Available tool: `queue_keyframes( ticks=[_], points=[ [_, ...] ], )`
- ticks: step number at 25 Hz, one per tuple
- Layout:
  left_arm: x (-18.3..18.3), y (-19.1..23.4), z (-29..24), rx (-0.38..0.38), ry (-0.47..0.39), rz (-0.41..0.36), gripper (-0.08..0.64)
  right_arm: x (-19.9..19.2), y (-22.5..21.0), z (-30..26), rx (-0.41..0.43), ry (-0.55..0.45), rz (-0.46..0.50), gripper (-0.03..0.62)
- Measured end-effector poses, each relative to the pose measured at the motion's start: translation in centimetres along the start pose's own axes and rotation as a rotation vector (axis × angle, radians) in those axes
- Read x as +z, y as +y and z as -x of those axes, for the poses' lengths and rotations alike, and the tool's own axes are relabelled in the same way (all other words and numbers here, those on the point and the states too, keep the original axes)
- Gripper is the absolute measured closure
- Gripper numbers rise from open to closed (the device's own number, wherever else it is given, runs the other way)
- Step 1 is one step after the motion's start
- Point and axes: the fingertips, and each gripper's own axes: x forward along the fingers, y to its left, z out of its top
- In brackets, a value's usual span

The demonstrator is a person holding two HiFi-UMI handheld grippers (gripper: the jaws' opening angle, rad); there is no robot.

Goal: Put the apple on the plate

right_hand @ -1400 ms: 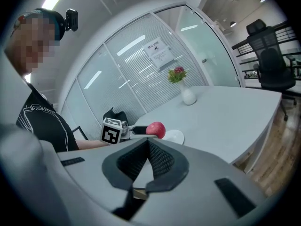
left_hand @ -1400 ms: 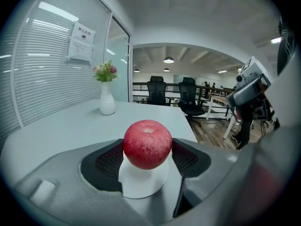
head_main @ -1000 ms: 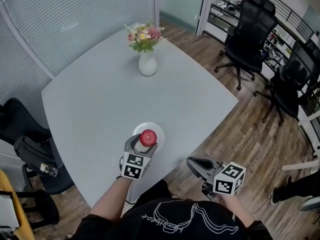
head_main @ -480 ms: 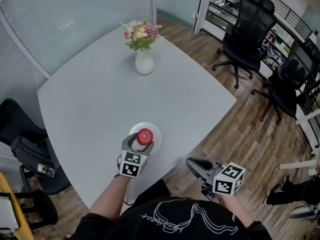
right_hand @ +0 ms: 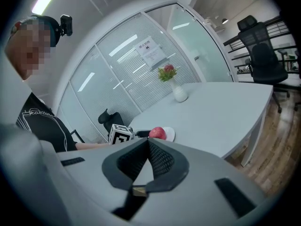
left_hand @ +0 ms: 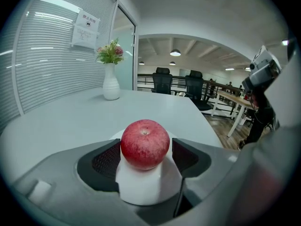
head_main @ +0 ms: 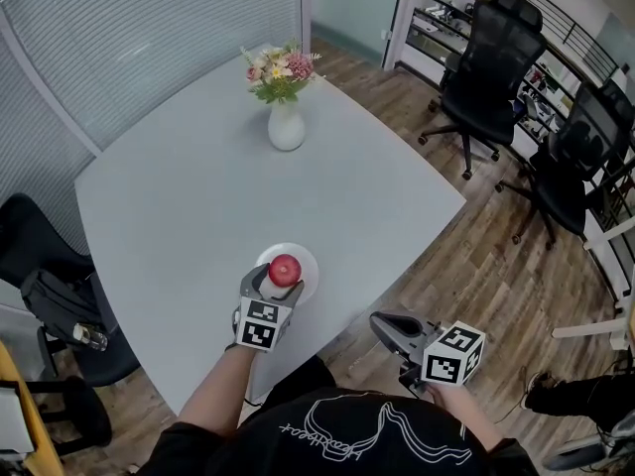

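Observation:
A red apple sits between the jaws of my left gripper, which is shut on it. The apple is right over a small white plate near the table's front edge. In the left gripper view the apple fills the gap between both pads, with the plate white beneath it; whether it touches the plate I cannot tell. My right gripper is shut and empty, held off the table's front right edge over the floor. From it I see the apple and the plate.
A white vase of flowers stands at the far side of the grey table. Black office chairs stand on the wood floor to the right. Another dark chair is at the table's left.
The left gripper has come down slightly with the apple over the plate. The right gripper has stayed where it was.

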Motion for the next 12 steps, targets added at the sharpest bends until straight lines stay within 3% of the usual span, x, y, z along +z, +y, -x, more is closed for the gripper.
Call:
queue_keyframes(
  ticks=[6, 12],
  points=[
    [1.1, 0.1, 1.6, 0.034, -0.033, 0.006, 0.227, 0.4, 1.1, 0.8, 0.0, -0.012, 0.018, 0.584],
    [3.7, -0.8, 6.5, 0.044, -0.101, 0.065, 0.228, 1.2, 3.4, 2.1, 0.04, -0.054, 0.07, 0.584]
  ],
)
